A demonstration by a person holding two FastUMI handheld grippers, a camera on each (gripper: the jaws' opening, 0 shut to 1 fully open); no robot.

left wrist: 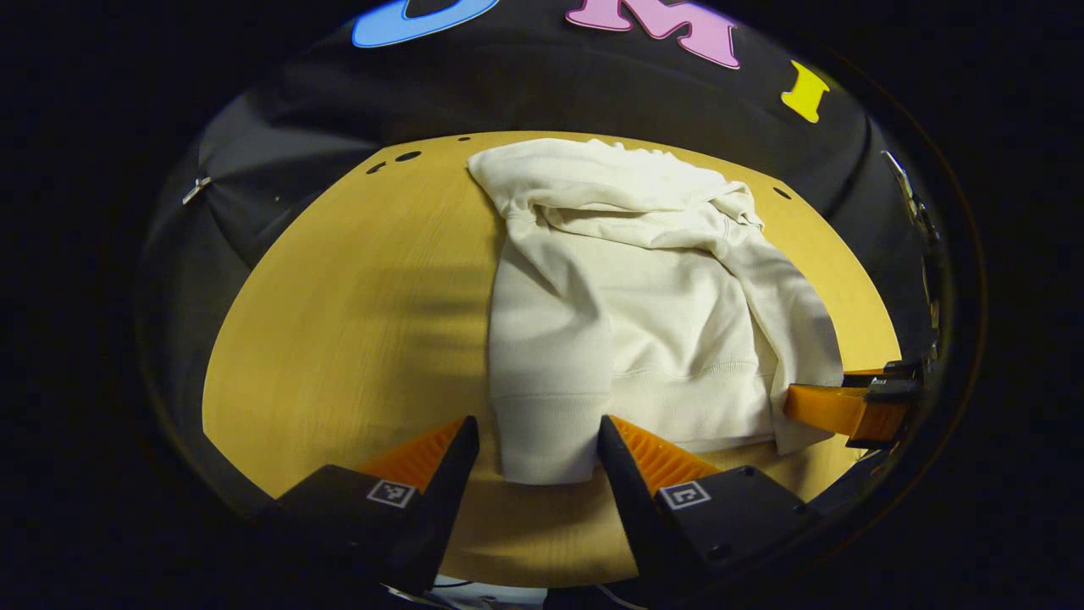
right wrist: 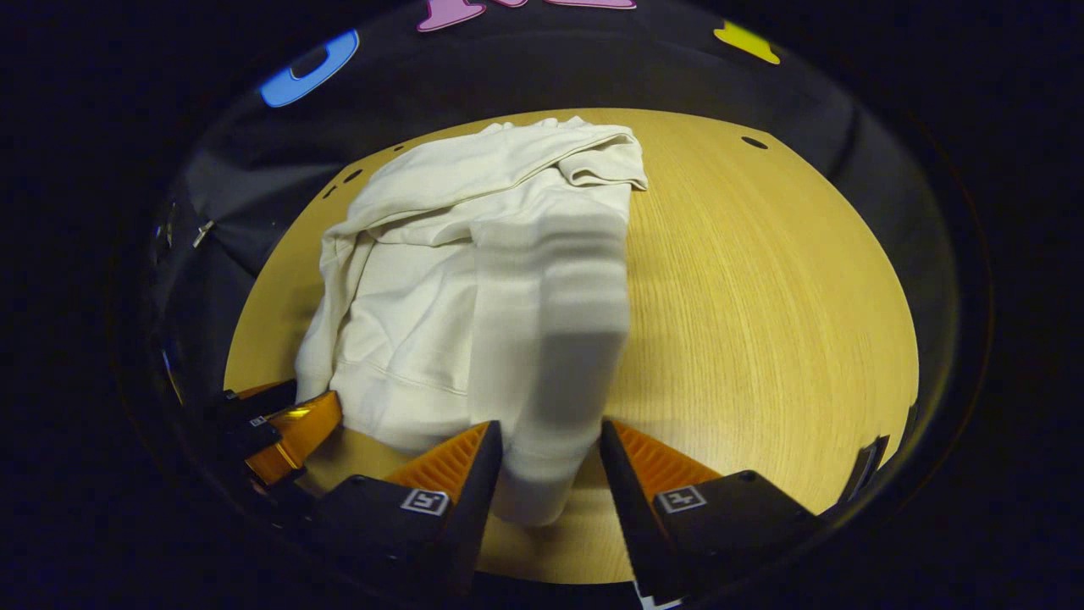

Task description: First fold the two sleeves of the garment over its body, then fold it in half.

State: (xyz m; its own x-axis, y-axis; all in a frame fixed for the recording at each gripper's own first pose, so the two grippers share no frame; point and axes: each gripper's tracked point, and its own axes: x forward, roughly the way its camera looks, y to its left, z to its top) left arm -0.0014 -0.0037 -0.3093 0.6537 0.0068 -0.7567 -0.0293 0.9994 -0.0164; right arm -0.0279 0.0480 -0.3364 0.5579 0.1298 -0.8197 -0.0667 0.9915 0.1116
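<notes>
Sleeves on garment, cuffs between open fingers of both grippers

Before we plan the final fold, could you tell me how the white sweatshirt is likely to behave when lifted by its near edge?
The sweatshirt will probably drape limply rather than hold its shape, since it already lies in soft creases. Its folded sleeves may slide off the body when raised, as nothing pins them. The thick knit looks fairly heavy, so it should sag between the two lifting points.
</notes>
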